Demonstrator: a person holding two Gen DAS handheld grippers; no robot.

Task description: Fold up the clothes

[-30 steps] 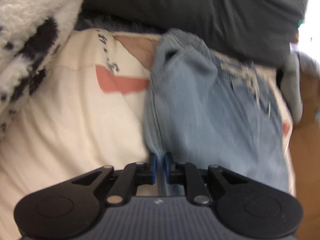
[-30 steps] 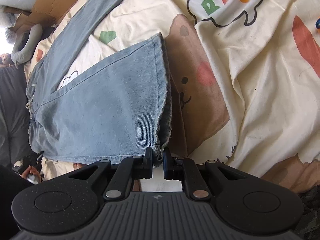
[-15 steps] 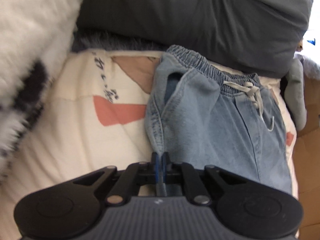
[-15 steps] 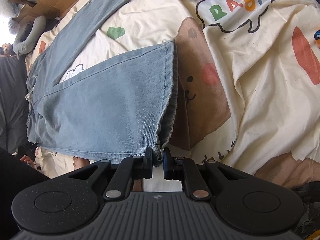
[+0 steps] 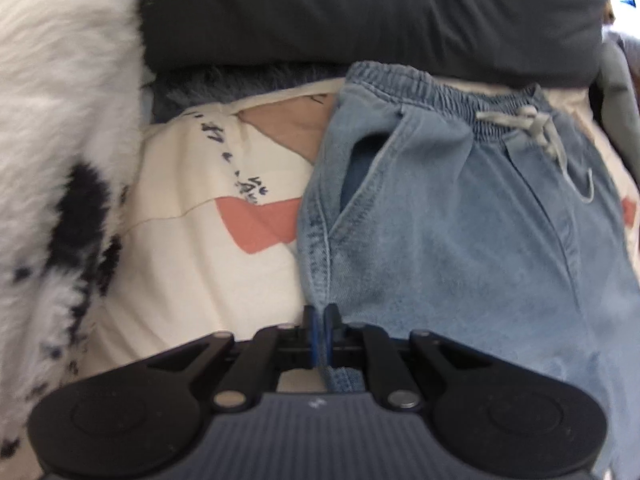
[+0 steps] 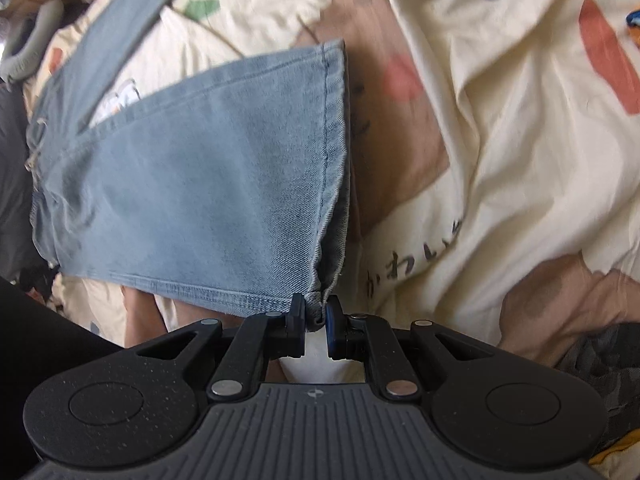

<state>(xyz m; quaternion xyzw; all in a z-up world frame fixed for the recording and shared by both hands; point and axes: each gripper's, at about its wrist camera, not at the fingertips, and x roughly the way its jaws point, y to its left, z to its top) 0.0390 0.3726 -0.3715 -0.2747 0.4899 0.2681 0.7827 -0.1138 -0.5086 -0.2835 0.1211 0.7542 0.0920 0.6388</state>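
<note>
Denim is filling both wrist views. Nearest in the left view, the left gripper (image 5: 320,314) is pinching the side seam of the light blue jeans (image 5: 460,236), its jaws pressed together on the fabric just below the pocket opening. Beyond it the jeans are lying flat on the cream printed bedspread (image 5: 192,264), their elastic waistband and drawstring (image 5: 532,122) reaching toward the far edge of the bedspread, where a dark grey pillow (image 5: 360,12) is lying across. A fluffy white and black blanket (image 5: 52,152) is covering the left edge.

In the right view, the right gripper (image 6: 315,314) is clamping the near corner of the leg hem (image 6: 332,168), jaws closed on the bunched cloth. The jeans leg (image 6: 192,184) is stretching away to the left over the bedspread (image 6: 520,120), with the other leg (image 6: 132,20) running diagonally toward the far left corner
</note>
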